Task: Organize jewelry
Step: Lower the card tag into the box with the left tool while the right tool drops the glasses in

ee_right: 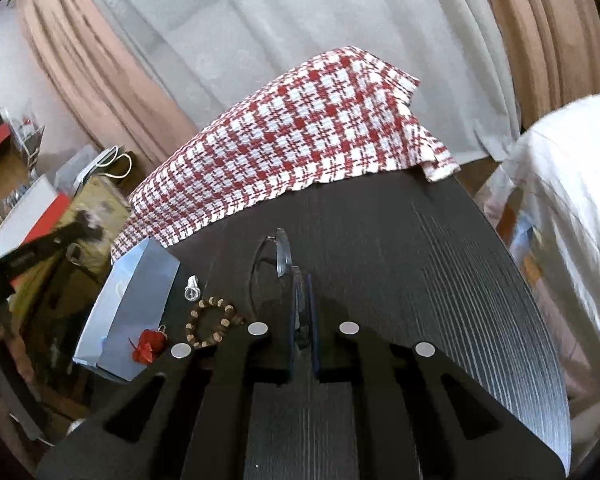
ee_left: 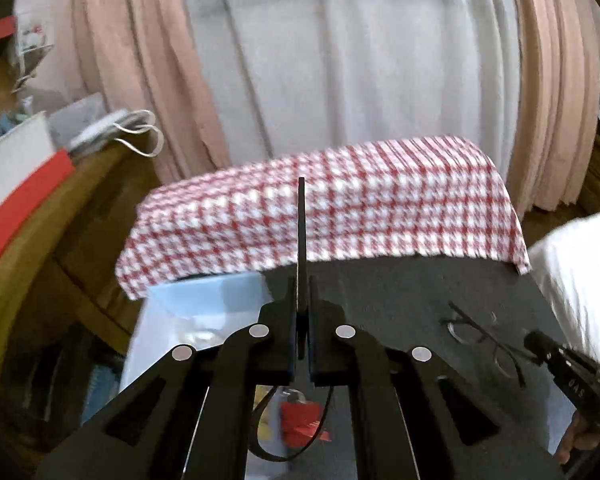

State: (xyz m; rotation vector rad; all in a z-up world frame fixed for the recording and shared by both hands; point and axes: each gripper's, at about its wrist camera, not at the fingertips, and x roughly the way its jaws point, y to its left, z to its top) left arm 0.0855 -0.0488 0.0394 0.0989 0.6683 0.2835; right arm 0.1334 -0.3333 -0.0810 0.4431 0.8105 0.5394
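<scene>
A thin black strip (ee_left: 301,224) is clamped edge-on between the closed jaws of the left gripper (ee_left: 301,344), held above the dark table (ee_right: 420,264). In the right wrist view, the eyeglasses (ee_right: 278,258) are gripped by the closed jaws of the right gripper (ee_right: 305,320), lifted over the table. A wooden bead bracelet (ee_right: 210,322), a small silver pendant (ee_right: 191,288) and a red ornament (ee_right: 148,346) lie on the table beside an open blue box (ee_right: 140,280). A red-and-white checked cloth (ee_right: 300,136) is draped over the table's far end.
</scene>
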